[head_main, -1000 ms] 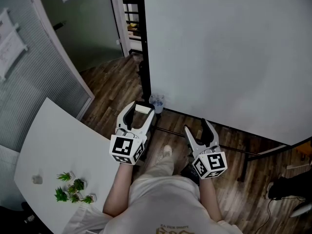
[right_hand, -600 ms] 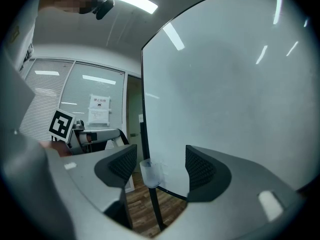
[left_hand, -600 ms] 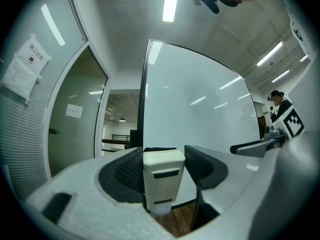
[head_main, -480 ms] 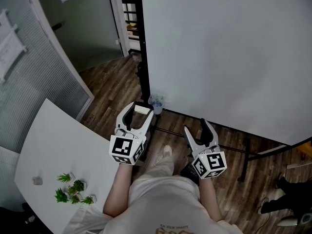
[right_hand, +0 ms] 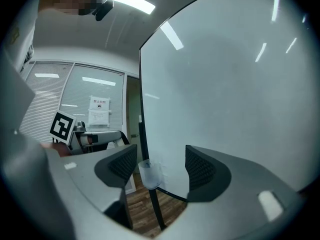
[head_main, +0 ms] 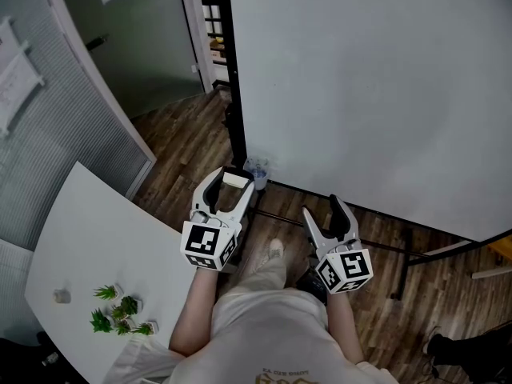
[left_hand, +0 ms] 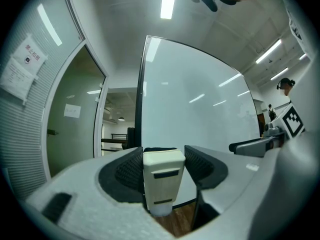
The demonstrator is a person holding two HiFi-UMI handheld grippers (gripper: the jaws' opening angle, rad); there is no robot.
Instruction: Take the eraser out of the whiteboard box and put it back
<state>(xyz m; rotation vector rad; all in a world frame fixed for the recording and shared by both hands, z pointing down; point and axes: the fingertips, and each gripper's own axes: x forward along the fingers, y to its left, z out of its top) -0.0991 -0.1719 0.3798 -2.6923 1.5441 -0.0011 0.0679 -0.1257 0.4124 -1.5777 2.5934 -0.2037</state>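
Observation:
A cream eraser (head_main: pixel 235 180) sits between the jaws of my left gripper (head_main: pixel 231 175), which is shut on it. In the left gripper view the eraser (left_hand: pixel 162 176) stands upright, its dark felt edge on top, pressed by both ribbed pads. Just beyond it a small clear whiteboard box (head_main: pixel 257 169) hangs at the lower left corner of the whiteboard (head_main: pixel 384 86). My right gripper (head_main: pixel 322 207) is held to the right, open and empty. Through its jaws (right_hand: pixel 160 165) the clear box (right_hand: pixel 149 173) shows on the board's black frame.
A white table (head_main: pixel 96 238) with small green plants (head_main: pixel 120 309) lies at the lower left. A glass partition and an open doorway (head_main: pixel 144 46) are at the left. The whiteboard's stand legs (head_main: pixel 400 250) cross the wooden floor. Another person's dark legs (head_main: pixel 472 346) show at the lower right.
Both grippers have stayed in place, the eraser still held in the left one. The dark-clothed person at the lower right has moved further down and out of the picture.

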